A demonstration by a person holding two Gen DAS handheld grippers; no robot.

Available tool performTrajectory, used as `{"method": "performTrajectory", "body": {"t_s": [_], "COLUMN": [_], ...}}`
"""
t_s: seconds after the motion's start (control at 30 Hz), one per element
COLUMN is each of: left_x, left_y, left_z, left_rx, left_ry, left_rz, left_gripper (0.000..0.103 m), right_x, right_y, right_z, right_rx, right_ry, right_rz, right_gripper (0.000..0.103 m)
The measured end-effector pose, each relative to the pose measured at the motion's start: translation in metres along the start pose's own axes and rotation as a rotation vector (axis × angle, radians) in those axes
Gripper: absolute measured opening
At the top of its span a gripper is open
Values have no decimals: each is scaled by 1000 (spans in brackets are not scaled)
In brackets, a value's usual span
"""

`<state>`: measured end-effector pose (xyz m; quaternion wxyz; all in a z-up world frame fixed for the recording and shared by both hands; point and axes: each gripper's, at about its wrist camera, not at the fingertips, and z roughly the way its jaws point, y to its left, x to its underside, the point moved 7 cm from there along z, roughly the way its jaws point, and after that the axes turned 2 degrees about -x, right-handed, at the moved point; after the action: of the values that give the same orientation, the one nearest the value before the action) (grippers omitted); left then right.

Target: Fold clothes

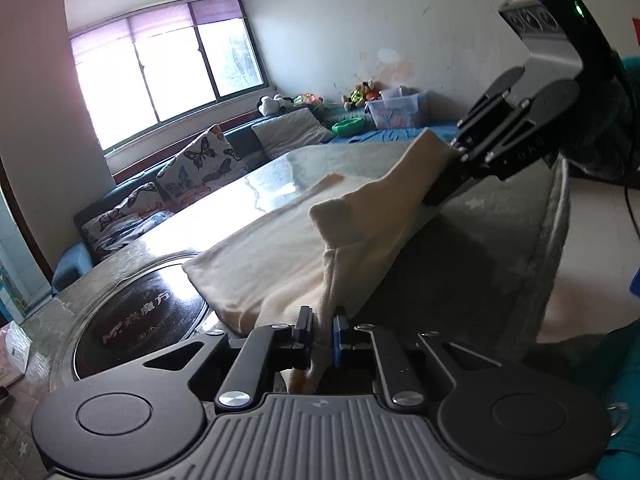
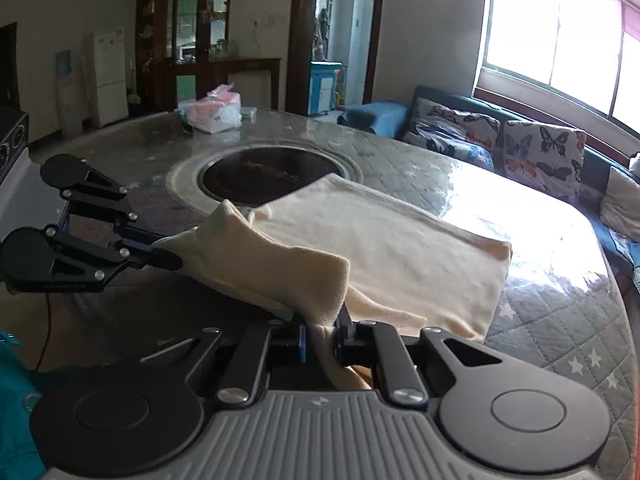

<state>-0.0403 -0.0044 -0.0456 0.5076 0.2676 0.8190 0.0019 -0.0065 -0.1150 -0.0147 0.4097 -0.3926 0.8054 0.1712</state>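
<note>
A cream garment [image 1: 272,256] [image 2: 400,252] lies folded on the round table [image 1: 500,240] [image 2: 400,160], its near edge lifted off the surface. In the left wrist view my left gripper [image 1: 322,332] is shut on one near corner of the garment, and cloth bunches between its pads. My right gripper [image 2: 322,330] is shut on the other near corner. Each gripper also shows in the other's view: the right gripper [image 1: 444,176] at the upper right and the left gripper [image 2: 164,250] at the left. The held edge sags between them.
A black round cooktop [image 1: 148,320] [image 2: 272,176] is set into the table's middle, partly under the garment's far end. A tissue pack [image 2: 216,112] sits at the far side. A sofa with butterfly cushions [image 1: 192,168] [image 2: 520,148] runs under the window. Teal sleeves [image 1: 616,380] [image 2: 16,400] show near the grippers.
</note>
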Motion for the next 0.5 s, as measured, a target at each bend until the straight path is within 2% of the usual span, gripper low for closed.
{"method": "performTrajectory", "body": {"t_s": [0.3, 0.5], "left_x": [-11, -22], "left_y": [-9, 9], "left_z": [-59, -45], "left_rx": [92, 73], "left_ry": [-19, -31], "left_rz": [-64, -102], "left_gripper": [10, 9], "right_x": [-1, -13], "right_y": [31, 28], "right_z": [-55, -49], "right_rx": [-75, -70], "right_ry": [8, 14], "right_rz": [-39, -48], "right_gripper": [11, 9]}}
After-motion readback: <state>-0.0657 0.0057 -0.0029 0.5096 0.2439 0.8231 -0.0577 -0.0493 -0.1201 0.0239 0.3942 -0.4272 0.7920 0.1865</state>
